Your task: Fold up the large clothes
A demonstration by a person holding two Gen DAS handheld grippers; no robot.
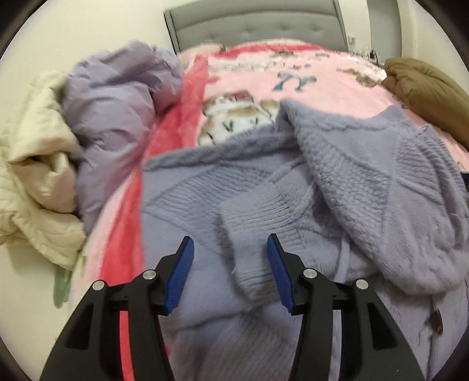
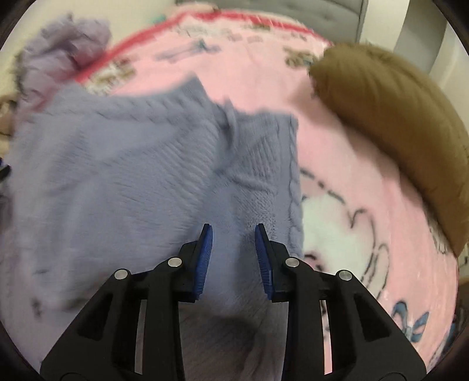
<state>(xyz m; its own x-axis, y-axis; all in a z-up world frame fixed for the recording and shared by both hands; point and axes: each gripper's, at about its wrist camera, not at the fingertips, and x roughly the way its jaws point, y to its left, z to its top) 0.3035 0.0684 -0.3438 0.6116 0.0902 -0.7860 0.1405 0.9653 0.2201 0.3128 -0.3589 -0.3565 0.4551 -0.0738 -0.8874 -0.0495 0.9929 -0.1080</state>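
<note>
Lavender knit sweater [image 1: 366,181] spread across near half of pink cartoon-print blanket [image 1: 243,82], rumpled, not flat. Ribbed cuff of one sleeve [image 1: 252,234] lying on top of body panel, pointing toward left gripper [image 1: 230,271]. Right-hand portion folded over in thick diagonal drape. Cable-stitch edge [image 2: 294,187] running along sweater's right border in right wrist view, blanket showing just beside it. Small dark toggle button [image 1: 436,319] near lower right hem.

Left gripper above sweater, blue pads [image 1: 181,272] spread well apart; cuff end lying in line with gap, not pinched, no visible contact with pads. Right gripper [image 2: 234,260] over sweater [image 2: 117,175] near cable edge, jaws parted with a narrower gap, knit visible between, nothing clamped. Right view heavily motion-blurred.

Red border stripe [image 1: 173,140] of blanket at left of sweater. Beyond it, pale purple puffer jacket [image 1: 117,111] heaped beside cream quilted garment [image 1: 38,175] at bed's left edge. Brown padded garment [image 2: 390,129] on blanket at right, apart from sweater. Grey tufted headboard [image 1: 255,26] at far end, against white wall.
</note>
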